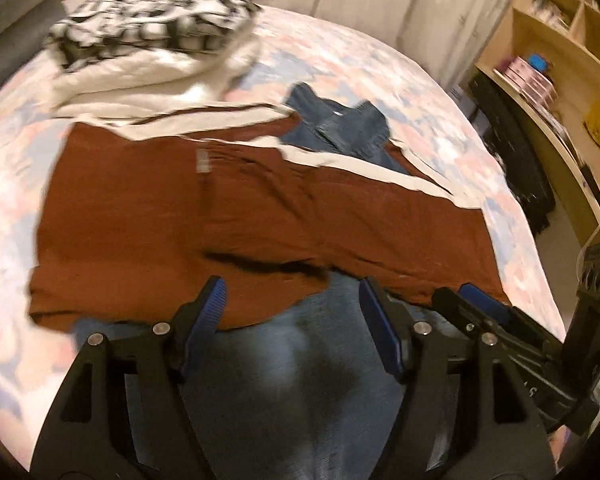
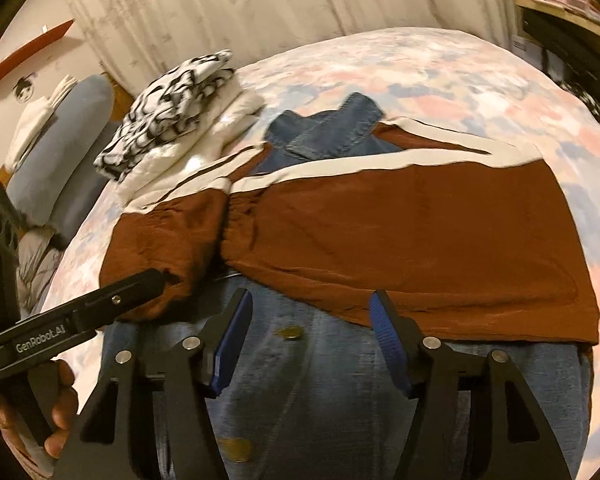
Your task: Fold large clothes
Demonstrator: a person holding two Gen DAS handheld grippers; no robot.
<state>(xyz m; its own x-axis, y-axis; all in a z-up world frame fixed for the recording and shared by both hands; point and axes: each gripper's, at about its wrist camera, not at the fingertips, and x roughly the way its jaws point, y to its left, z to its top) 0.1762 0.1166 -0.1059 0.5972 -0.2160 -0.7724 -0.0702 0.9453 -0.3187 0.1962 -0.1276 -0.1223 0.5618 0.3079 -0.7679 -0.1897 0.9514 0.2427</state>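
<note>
denim jacket [image 2: 340,392] spread flat on bed [image 2: 500,80], brown sleeves [image 2: 400,232] folded across | left gripper [image 1: 292,320], right gripper [image 2: 312,332] both released, nothing pinched | likely heavy, limp (buttons hard) | grab hem corners

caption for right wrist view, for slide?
Open right tongs over denim garment, brown-and-white garment lying across it on the bed.

Denim jacket [image 2: 324,392] lower part cut off; shelf items [image 1: 528,74] blurred, perhaps boxes.
</note>
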